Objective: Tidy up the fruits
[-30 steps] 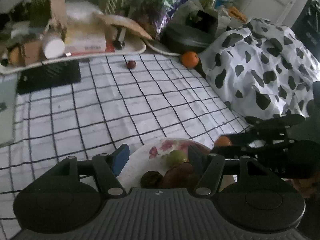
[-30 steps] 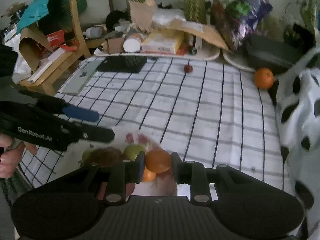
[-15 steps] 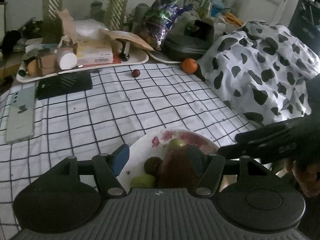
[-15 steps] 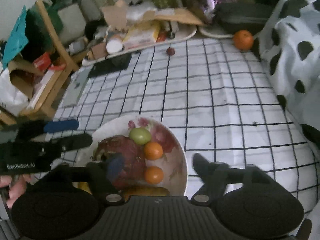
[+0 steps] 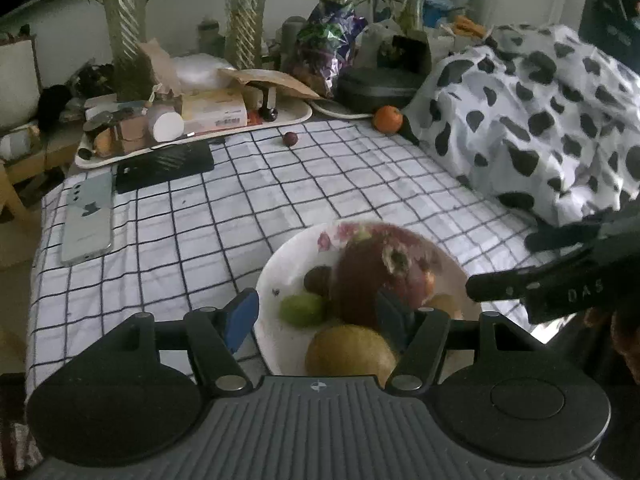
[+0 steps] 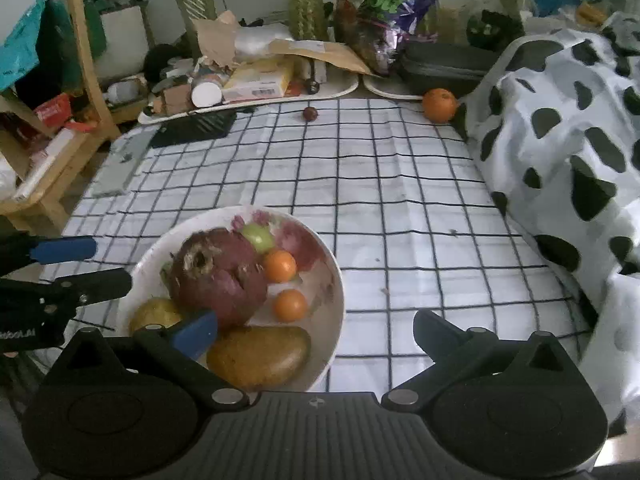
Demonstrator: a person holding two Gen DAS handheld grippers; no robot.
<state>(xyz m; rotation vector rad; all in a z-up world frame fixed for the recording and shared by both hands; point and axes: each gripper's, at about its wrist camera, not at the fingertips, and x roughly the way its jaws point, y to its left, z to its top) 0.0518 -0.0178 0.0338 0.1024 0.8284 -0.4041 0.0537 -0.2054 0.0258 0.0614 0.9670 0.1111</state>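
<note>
A white flowered plate sits at the near edge of the checked cloth. It holds a large red dragon fruit, two small oranges, a green fruit, a yellow-brown mango and other fruit. An orange and a small dark red fruit lie on the cloth at the far side. My right gripper is open and empty above the plate's near right edge. My left gripper is open and empty over the plate's near side.
A cow-print blanket covers the right side. A cluttered white tray, a dark case and plants stand at the back. A phone and a black pad lie on the left. A wooden chair stands at far left.
My right gripper opened and let the small orange go onto the plate, then lifted back. Both grippers rose and pulled back, so the plate shows more fully.
</note>
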